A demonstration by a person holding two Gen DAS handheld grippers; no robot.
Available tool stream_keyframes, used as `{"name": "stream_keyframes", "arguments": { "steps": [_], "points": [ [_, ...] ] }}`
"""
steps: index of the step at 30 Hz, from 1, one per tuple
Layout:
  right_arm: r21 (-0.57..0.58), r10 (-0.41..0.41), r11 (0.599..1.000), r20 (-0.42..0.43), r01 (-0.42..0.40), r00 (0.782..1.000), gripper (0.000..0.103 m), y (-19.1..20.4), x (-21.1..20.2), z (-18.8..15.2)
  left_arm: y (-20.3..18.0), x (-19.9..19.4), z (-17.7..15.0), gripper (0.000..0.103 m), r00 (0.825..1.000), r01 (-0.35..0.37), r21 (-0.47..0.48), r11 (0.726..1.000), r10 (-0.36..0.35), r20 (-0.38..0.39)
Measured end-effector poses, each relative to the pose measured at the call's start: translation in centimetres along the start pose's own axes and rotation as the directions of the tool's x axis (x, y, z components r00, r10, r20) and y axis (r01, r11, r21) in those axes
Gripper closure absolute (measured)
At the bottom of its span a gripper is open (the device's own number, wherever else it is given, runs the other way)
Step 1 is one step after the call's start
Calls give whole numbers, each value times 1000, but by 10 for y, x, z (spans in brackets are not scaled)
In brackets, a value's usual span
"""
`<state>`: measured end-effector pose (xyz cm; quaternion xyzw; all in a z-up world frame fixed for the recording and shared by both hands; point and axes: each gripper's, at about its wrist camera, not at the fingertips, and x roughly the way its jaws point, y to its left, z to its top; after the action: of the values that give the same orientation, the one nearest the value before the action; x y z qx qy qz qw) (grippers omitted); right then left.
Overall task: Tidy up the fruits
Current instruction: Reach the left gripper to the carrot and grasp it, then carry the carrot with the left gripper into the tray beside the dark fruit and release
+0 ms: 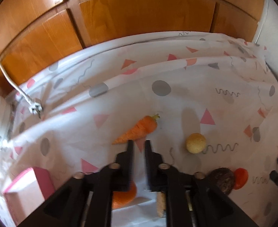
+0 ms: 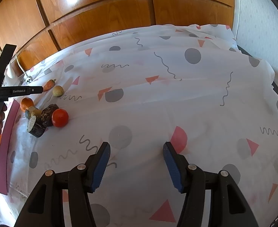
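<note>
My left gripper (image 1: 139,144) hangs just in front of a carrot (image 1: 137,129) on the patterned cloth; its jaws stand a narrow gap apart and hold nothing. A yellow ball-shaped fruit (image 1: 195,143) lies to its right. An orange (image 1: 124,195) sits below the left fingers, with a dark round piece (image 1: 222,179) and a red tomato (image 1: 240,177) at the right. My right gripper (image 2: 137,158) is open and empty over bare cloth. In the right wrist view the carrot (image 2: 50,84), yellow fruit (image 2: 58,91), orange (image 2: 26,104), tomato (image 2: 60,117) and dark cut pieces (image 2: 37,124) cluster at the far left, beside the left gripper (image 2: 40,89).
A pink-rimmed box (image 1: 28,187) stands at the lower left, seen as a pink edge (image 2: 6,143) in the right wrist view. Wooden cabinet doors (image 1: 139,11) rise behind the table. A white cord and plug (image 1: 33,106) lie at the left. The cloth is folded into ridges at the back.
</note>
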<state>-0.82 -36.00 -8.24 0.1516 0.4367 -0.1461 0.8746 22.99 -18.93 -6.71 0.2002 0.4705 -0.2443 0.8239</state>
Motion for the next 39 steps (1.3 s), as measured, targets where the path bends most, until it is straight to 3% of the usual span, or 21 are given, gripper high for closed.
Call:
{"name": "stream_keyframes", "arguments": {
  "steps": [2, 6, 11, 13, 17, 22, 32, 39],
  "points": [
    [0, -1, 1000, -2, 1, 1000, 44, 0, 0, 0, 1, 5, 4, 67, 1000, -6, 40, 999, 6, -14],
    [-2, 1, 1000, -6, -1, 1000, 44, -1, 0, 1, -2, 16, 10, 67, 999, -2, 115, 993, 8, -45],
    [-4, 1, 1000, -5, -1, 1000, 44, -2, 1, 2, -2, 29, 24, 67, 998, -5, 131, 991, 13, -60],
    [-6, 0, 1000, -4, 0, 1000, 44, -1, 1, 2, 1, 35, 28, 67, 998, 6, 108, 994, 1, -70],
    [-12, -5, 1000, 2, 5, 1000, 44, 0, 2, 2, 5, 37, 27, 88, 998, 33, 68, 997, -29, -59],
    [-10, -9, 1000, 8, 9, 1000, 44, 0, 2, 2, 12, 29, 14, 88, 997, 75, -10, 997, -75, -30],
    [-52, 70, 996, -10, -70, 998, 44, 22, 3, 2, 38, -27, -16, 88, 980, 193, -212, 958, -178, 86],
    [-87, 76, 993, -17, -78, 997, 44, 33, 4, -1, 67, -77, -51, 88, 978, 180, -327, 928, -132, 164]
  ]
}}
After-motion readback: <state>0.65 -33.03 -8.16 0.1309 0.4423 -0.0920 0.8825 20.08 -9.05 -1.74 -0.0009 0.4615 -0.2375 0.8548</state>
